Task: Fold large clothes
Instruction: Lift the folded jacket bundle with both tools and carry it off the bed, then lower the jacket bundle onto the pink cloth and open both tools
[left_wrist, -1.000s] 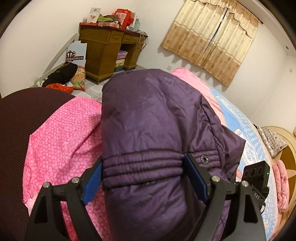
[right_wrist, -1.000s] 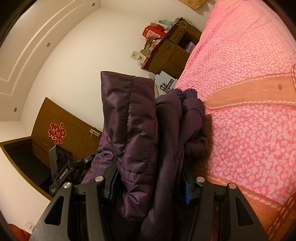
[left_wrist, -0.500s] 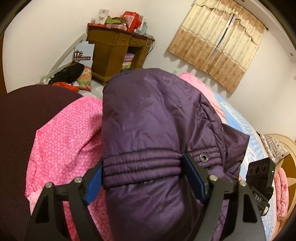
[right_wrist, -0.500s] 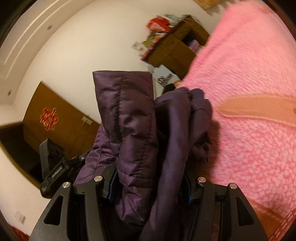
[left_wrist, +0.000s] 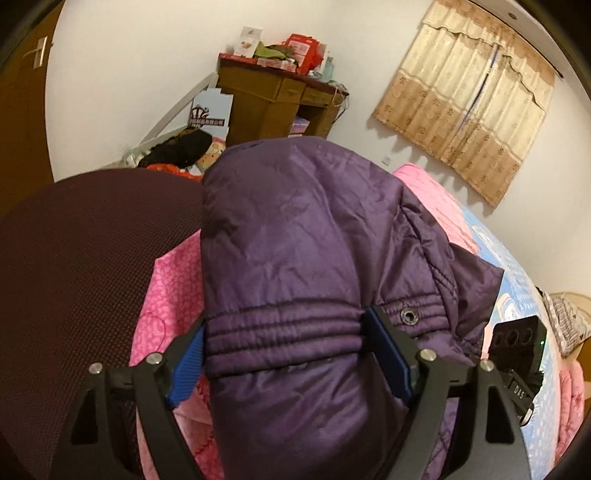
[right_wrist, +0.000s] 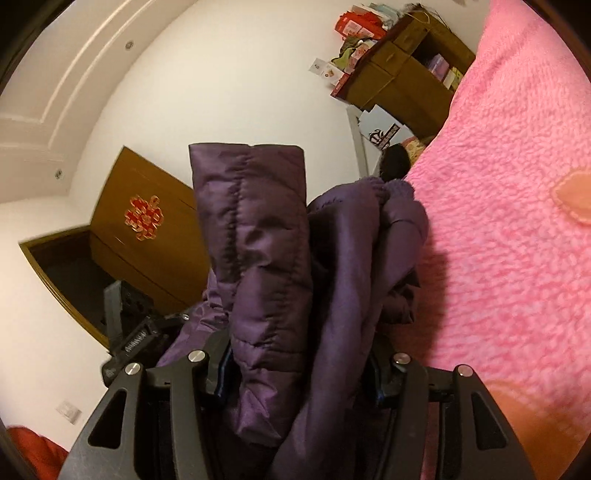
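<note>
A padded purple jacket (left_wrist: 295, 229) hangs bunched between both grippers above a bed with a pink blanket (right_wrist: 498, 221). My left gripper (left_wrist: 284, 332) has its blue pads against the two sides of the jacket's ribbed hem, and its jaws are opening a little with the hem still between them. A snap button (left_wrist: 409, 316) shows just right of the right pad. My right gripper (right_wrist: 299, 362) is shut on a thick fold of the same jacket (right_wrist: 255, 229), which stands up in front of it. Each view shows the other gripper's body at its edge.
A wooden desk (left_wrist: 273, 99) piled with boxes stands against the far wall. Clothes and a bag (left_wrist: 184, 147) lie on the floor beside it. A dark maroon mesh surface (left_wrist: 74, 258) fills the left. A curtain (left_wrist: 461, 96) hangs on the right; a brown door (right_wrist: 147, 229) stands behind.
Both grippers have carried the jacket sideways over the bed, and the room has shifted in both views. The grips on the jacket look the same.
</note>
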